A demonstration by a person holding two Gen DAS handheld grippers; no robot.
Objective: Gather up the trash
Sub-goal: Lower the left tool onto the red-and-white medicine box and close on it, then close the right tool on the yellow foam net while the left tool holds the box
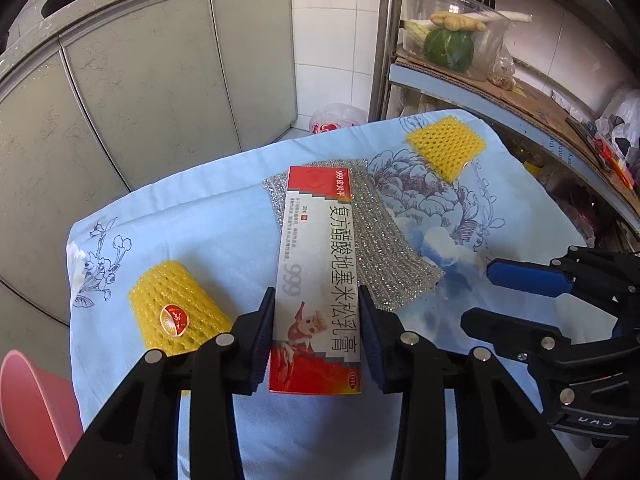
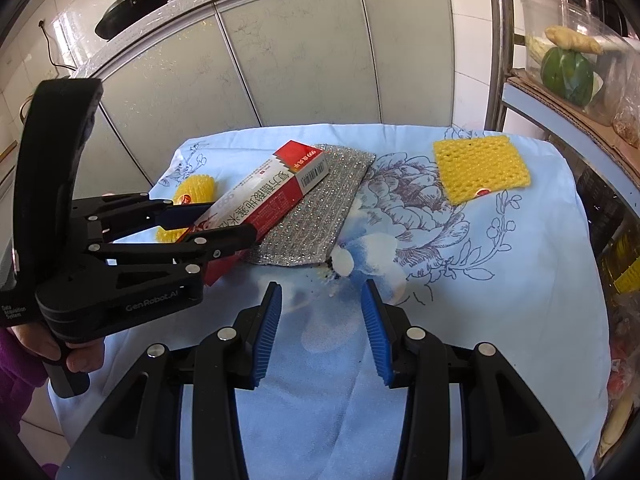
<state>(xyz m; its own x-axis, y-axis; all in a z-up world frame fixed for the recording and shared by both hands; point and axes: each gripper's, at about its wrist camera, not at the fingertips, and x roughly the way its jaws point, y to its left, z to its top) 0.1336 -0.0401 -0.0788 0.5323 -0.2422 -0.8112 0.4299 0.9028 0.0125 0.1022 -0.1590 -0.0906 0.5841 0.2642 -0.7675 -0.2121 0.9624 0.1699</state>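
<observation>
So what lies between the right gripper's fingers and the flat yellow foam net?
Only bare floral cloth between the right gripper and the flat yellow foam net, per the right wrist view.

On the table (image 2: 520,320): two yellow foam nets (image 2: 480,168), one medicine box (image 2: 272,188), one silver scouring cloth (image 2: 320,216).

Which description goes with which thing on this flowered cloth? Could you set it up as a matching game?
Things:
1. red and white box
2. silver sparkly cloth
3. flat yellow foam net
4. right gripper

Descriptions:
A. lying alone near the far right corner
B. partly under the box
C. open above bare cloth
D. between the left gripper's fingers

Pairs: 1-D, 2-B, 3-A, 4-C
</observation>
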